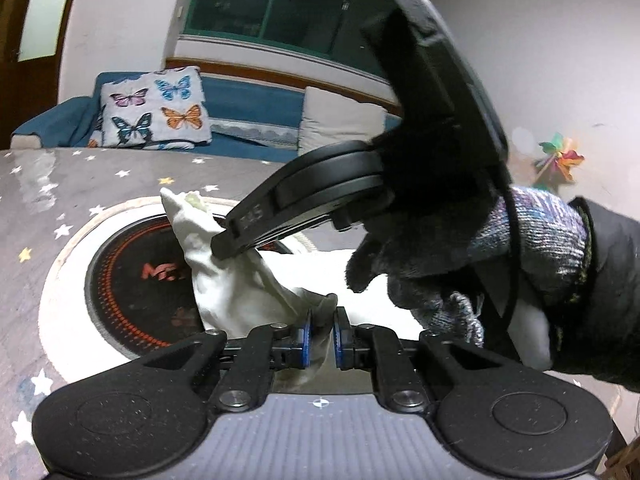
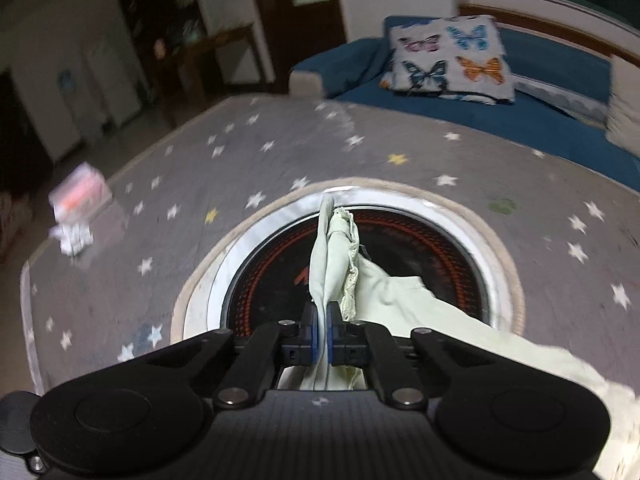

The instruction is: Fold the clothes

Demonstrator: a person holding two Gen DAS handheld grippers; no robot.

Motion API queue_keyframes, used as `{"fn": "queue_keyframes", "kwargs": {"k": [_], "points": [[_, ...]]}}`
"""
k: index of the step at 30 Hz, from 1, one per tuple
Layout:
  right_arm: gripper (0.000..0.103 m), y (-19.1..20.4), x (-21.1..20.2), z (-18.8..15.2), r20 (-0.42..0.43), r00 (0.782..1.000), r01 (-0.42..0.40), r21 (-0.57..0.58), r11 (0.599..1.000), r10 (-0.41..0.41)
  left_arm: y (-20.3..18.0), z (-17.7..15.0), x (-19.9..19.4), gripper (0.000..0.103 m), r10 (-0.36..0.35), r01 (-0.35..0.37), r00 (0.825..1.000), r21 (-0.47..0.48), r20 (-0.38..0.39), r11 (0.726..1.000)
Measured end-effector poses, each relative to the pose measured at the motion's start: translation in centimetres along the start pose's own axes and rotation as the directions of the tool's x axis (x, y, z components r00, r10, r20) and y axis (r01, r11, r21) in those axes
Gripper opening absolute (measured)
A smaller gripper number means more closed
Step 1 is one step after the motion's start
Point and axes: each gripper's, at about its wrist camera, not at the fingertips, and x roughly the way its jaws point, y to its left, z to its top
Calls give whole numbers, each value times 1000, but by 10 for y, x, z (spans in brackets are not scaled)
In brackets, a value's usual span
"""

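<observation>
- Left gripper (image 1: 322, 334), bottom centre of the left wrist view: blue pads pinching a bunched bit of the white garment (image 1: 240, 280); small gap between pads, filled with cloth.
- Right gripper (image 2: 320, 332), bottom centre of the right wrist view: pads pressed nearly together, clamped on a fold of the same pale garment (image 2: 384, 292).
- In the left view the right gripper (image 1: 228, 246) also shows, coming in from the upper right, its tip nipping the cloth mid-frame; gloved right hand (image 1: 460, 240) wraps its handle, knit cuff at right.
- Garment sits centre frame in both views, lifted, stretched between the two grippers; a peak of it sticks up above the right gripper's tip in the left view.
- In the right view the cloth runs up from the pads as a narrow vertical fold with a lace-like edge; the rest trails off to the lower right.
- Behind and under the cloth: round black disc with red dotted rings (image 2: 420, 248), set in a white ring, on a grey star-print table cover (image 2: 280, 140).
- Blue sofa (image 1: 248, 100) upper left in the left view, with a butterfly pillow (image 1: 154, 108).
- Small white-pink box (image 2: 80, 188), blurry, left edge of the right view, on the cover.
- Colourful pinwheel (image 1: 560, 158) at the right of the left view.
- Right view blurred at the edges.
</observation>
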Motion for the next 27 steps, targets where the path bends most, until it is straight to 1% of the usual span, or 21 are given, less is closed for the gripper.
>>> {"fn": "queue_keyframes", "kwargs": {"k": [3,7,11,15,18,22,27], "points": [[3,-20,-25,-9,69,998,-10,82,997,5,-14,2,1,12,-38,38,999,33,5,999],[3,-51,-59,-30,144,989,-10,182,983,-16,-33,6,8,12,-99,99,995,62,-8,993],[3,-85,-89,-55,196,979,3,277,961,-59,-53,6,16,12,-161,163,987,100,-28,982],[3,-115,-109,-80,211,972,26,346,938,-105,-69,2,26,12,-203,210,977,130,-65,969],[3,-134,-111,-97,200,972,39,391,919,-127,-77,-4,30,12,-214,225,973,147,-90,963],[3,-150,-108,-115,189,972,40,441,897,-137,-80,-9,37,12,-201,219,971,147,-128,965],[3,-156,-119,-122,230,965,4,458,889,-123,-76,-8,43,12,-186,207,972,145,-146,968]]}}
